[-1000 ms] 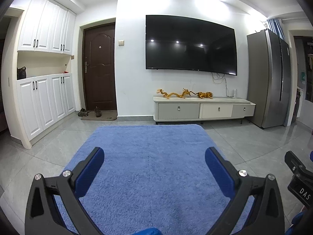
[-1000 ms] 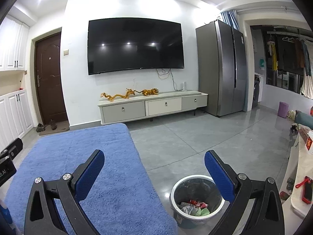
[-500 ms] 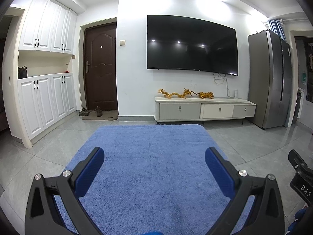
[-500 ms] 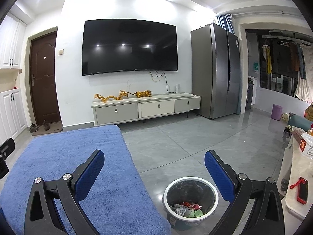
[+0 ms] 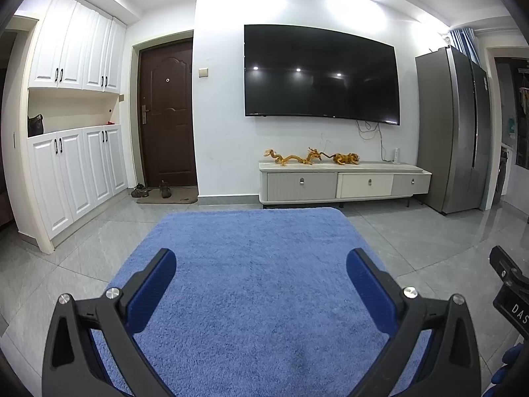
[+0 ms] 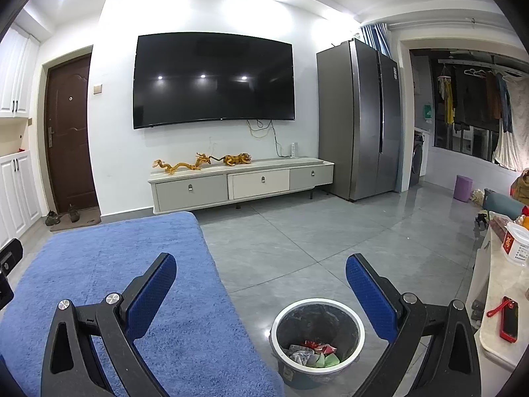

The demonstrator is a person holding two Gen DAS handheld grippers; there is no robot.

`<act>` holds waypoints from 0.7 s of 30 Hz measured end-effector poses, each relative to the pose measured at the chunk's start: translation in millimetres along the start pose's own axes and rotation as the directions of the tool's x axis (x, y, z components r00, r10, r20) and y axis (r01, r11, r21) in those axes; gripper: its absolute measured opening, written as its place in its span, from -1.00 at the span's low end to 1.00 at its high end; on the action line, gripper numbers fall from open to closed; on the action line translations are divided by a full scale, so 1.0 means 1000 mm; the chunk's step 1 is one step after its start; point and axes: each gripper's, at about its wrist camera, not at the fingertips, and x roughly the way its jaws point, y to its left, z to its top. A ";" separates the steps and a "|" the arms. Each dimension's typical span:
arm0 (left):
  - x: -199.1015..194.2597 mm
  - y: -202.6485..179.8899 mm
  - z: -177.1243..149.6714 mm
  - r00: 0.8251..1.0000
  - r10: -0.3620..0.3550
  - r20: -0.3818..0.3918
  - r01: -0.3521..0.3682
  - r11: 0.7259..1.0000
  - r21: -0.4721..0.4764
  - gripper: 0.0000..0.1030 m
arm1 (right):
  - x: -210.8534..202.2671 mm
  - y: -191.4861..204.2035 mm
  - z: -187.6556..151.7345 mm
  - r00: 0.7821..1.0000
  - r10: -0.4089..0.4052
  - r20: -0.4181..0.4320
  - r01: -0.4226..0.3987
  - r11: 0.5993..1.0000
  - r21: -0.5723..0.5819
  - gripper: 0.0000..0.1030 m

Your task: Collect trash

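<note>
1. The step in hand looks like the end of a drop-off or the pause before the next search. Both tools are held level over the blue rug and neither carries anything.
2. The left gripper has its jaws wide apart, with only bare rug between the blue pads.
3. The right gripper is likewise spread wide and empty. Its right finger stands over the trash bin.
4. The trash bin sits on the grey tile floor, just beside the rug's right edge and lined with a dark bag. Crumpled red, green and grey scraps lie at its bottom.
5. No loose trash shows on the rug or the visible floor. The white table at the far right carries a red phone and a plastic tub; whether any trash lies there I cannot tell.
6. The next move, I judge, calls for turning the cameras to find another piece, or stopping if none is left.
7. Against the earlier frames, the right view has swung rightward. The bin now sits lower and nearer the middle, and more of the table shows. The left view has barely changed, and both pairs of jaws keep the same spread.
</note>
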 end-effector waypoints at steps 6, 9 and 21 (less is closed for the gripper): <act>0.000 -0.001 -0.001 1.000 -0.003 -0.007 0.003 1.000 -0.001 1.00 | -0.002 -0.002 0.001 1.000 -0.009 0.003 0.009 1.000 0.003 1.00; 0.001 -0.002 -0.001 1.000 -0.005 -0.014 0.005 1.000 0.002 1.00 | -0.001 -0.003 0.001 1.000 -0.013 0.000 0.013 1.000 0.004 1.00; 0.008 -0.004 -0.001 0.999 -0.024 -0.042 0.024 1.000 0.007 1.00 | 0.006 -0.009 0.000 0.999 -0.028 -0.021 0.028 1.000 0.004 1.00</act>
